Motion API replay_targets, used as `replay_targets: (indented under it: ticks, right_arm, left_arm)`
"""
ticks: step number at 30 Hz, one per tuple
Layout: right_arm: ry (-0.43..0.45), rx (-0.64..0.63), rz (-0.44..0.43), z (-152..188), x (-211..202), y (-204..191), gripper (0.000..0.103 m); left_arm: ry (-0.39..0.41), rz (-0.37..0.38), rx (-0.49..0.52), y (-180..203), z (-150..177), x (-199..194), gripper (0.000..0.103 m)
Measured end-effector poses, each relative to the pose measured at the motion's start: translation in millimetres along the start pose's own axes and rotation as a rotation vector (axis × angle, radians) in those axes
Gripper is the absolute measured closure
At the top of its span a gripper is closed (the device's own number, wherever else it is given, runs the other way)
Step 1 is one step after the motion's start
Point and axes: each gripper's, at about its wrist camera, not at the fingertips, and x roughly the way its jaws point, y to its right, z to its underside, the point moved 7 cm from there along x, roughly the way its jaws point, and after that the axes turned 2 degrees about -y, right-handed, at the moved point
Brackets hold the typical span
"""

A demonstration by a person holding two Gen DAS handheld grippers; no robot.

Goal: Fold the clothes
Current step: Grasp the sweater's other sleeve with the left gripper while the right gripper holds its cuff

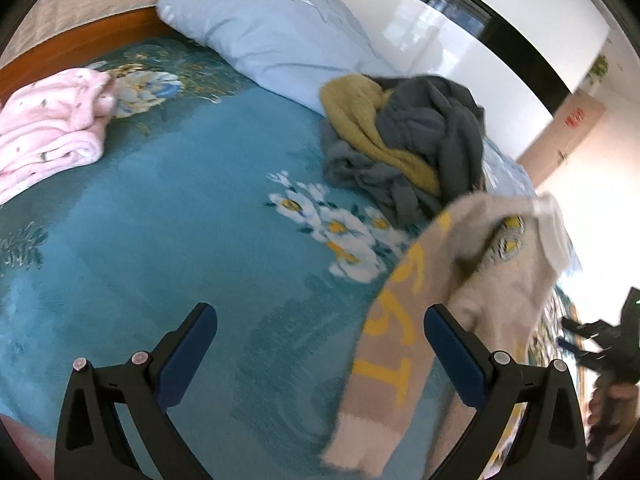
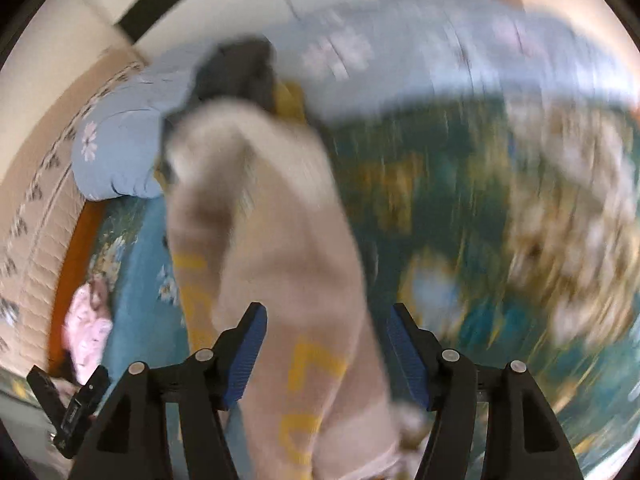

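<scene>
Folded pink fleece garment [image 1: 48, 128] far left on teal floral bedsheet [image 1: 140, 240]. Left gripper [image 1: 320, 332] jaws apart, nothing held. Grey/mustard clothes pile [image 1: 404, 140] by blue pillow [image 1: 272, 32]. Beige fuzzy sweater w/ yellow letters [image 2: 276, 248] hangs betw. right gripper [image 2: 326, 334] jaws, apart; view blurred.

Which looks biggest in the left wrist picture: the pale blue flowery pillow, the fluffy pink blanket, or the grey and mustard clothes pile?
1. Pale blue flowery pillow, clearly largest.
2. Grey and mustard clothes pile and fluffy pink folded blanket look about alike; the blanket runs off the picture's edge, so I won't rank them.
</scene>
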Motion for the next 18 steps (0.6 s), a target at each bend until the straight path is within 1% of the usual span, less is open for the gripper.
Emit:
replay_targets:
  ticks: [2,5,7,8,9,10,12,15,18]
  right_arm:
    - [0.0,0.071,-0.039,7.6,15.9,6.0,0.037]
    - [-0.001,0.167,-0.094,14.8,36.6,12.3,0.037]
    - [0.001,0.19,-0.14,11.7,43.4,6.2,0.04]
    - [0.007,0.179,-0.137,10.6,44.5,2.8,0.04]
    - [0.013,0.165,-0.128,9.3,44.8,-0.8,0.048]
    - [0.018,0.152,-0.12,8.0,44.6,-4.2,0.069]
    - [0.027,0.13,-0.107,7.1,42.3,-6.4,0.095]
    - [0.038,0.085,-0.107,8.7,30.8,2.8,0.096]
    - [0.08,0.019,-0.044,5.0,13.2,16.4,0.096]
  left_arm:
    - [-0.014,0.011,0.021,5.4,2.9,2.7,0.0]
    - [-0.042,0.01,0.004,4.5,5.8,10.8,0.0]
    - [-0.074,-0.012,-0.021,-0.7,8.8,18.6,0.0]
    - [-0.09,-0.02,-0.03,-2.6,10.5,22.3,0.0]
    - [-0.106,-0.027,-0.039,-4.3,12.2,26.0,0.0]
    - [-0.119,-0.028,-0.042,-4.5,13.4,29.6,0.0]
    - [-0.13,-0.024,-0.031,-1.4,14.1,33.2,0.0]
    - [-0.15,0.004,-0.001,10.9,13.6,43.1,0.0]
    - [-0.18,-0.008,0.04,20.0,10.2,55.6,0.0]
